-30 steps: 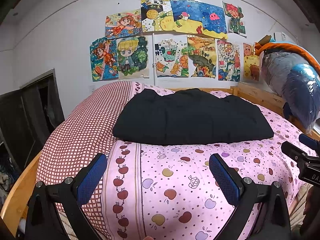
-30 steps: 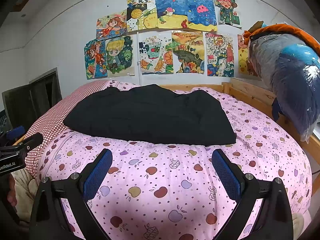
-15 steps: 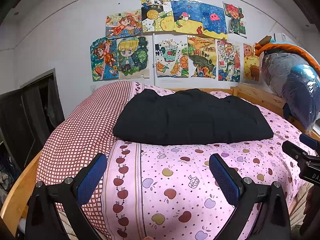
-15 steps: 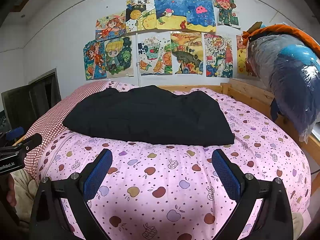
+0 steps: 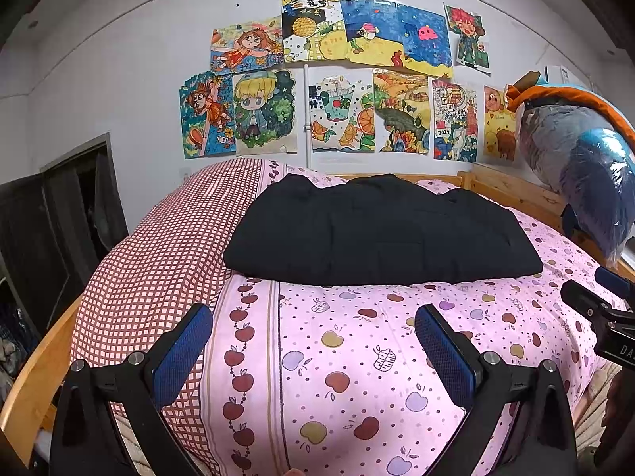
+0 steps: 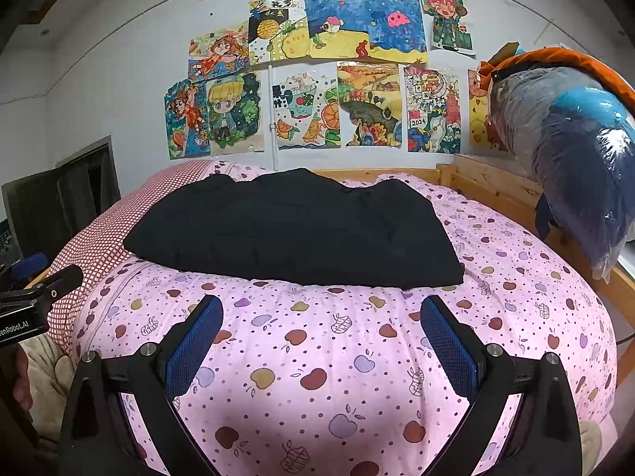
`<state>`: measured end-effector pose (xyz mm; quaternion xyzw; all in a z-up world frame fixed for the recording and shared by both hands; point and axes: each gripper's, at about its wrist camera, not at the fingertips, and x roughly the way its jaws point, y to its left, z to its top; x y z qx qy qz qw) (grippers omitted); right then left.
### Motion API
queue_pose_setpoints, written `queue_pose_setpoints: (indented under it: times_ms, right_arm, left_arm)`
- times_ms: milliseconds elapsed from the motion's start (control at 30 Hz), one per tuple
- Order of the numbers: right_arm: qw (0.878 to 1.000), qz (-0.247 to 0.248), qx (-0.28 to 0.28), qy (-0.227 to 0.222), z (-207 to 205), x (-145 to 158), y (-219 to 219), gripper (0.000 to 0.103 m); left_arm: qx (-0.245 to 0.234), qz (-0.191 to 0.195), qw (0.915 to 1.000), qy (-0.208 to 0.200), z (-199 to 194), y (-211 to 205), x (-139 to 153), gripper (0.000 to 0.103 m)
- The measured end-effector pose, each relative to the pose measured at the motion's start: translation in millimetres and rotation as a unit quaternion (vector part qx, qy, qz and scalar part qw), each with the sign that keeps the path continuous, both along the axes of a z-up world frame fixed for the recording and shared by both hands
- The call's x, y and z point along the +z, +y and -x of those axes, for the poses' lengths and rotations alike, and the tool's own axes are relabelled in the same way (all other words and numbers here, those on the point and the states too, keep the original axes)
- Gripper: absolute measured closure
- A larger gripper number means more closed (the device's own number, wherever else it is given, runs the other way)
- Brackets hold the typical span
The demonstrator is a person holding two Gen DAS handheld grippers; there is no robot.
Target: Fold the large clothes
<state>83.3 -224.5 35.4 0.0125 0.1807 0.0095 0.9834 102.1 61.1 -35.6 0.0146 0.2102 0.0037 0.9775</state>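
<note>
Left gripper (image 5: 311,347): blue-padded fingers spread wide, empty, above near edge of pink apple-print quilt (image 5: 357,357). Right gripper (image 6: 321,337): same, jaws wide apart, nothing held. Bare quilt between claws and folded black garment (image 6: 293,230). Garment lies flat mid-bed, near edge straight, left end touching red-checked quilt strip (image 5: 158,246). Wooden bed rail (image 6: 496,186) bounds right side. Plastic-wrapped blue bundle (image 6: 575,150) overhangs rail. Children's drawings (image 5: 337,79) on far wall.

Black garment (image 5: 377,234) on pink, seemingly apple-print quilt (image 5: 357,357).
</note>
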Motion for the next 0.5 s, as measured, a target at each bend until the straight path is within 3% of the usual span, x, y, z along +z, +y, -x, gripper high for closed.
queue_pose_setpoints:
  times_ms: [500]
  right_arm:
    - [1.0,-0.001,-0.002,0.002,1.5,-2.2,-1.2,0.005]
  left_arm:
    - [0.001,0.001,1.0,0.001,-0.2,0.3,-1.3,0.0]
